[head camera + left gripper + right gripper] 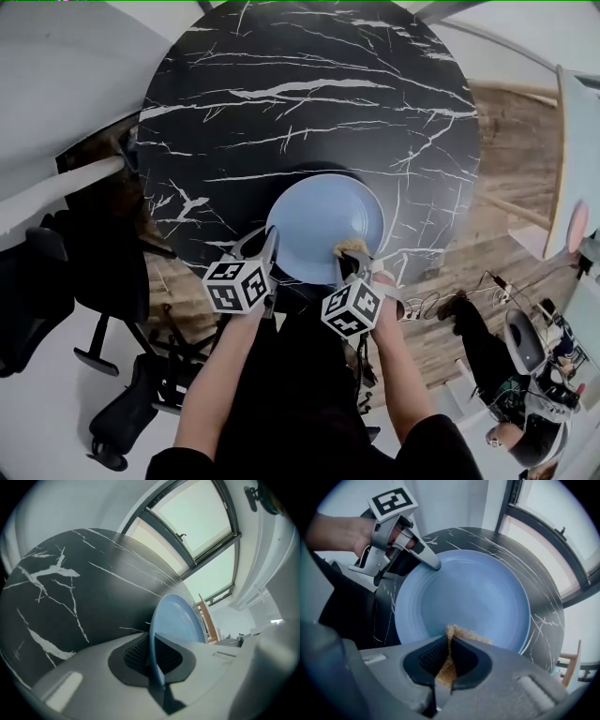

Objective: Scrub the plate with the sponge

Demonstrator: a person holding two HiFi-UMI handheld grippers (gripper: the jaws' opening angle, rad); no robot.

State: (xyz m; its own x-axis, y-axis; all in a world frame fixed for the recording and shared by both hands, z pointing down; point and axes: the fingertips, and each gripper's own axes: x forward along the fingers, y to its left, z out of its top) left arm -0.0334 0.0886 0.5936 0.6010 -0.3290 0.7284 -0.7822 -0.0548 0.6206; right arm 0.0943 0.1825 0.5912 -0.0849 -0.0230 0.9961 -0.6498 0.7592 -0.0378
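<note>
Black marble desk (309, 94), wood floor (511, 141) | left hand-held gripper (152, 660) clamps blue plate (319, 220) rim | right hand-held gripper (449, 658) pinches sponge (459, 632)

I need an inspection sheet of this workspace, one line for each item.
Surface: round black marble table with white veins.
Job's things: blue plate at the near edge; tan sponge on its near rim.
Clutter: nothing seen.
Grippers: left tongs shut on the plate's rim; right tongs shut on the sponge.
Cables: loose cable on the wooden floor, right of the table.
Surroundings: black office chair at left, window beyond the table, a person at lower right.
</note>
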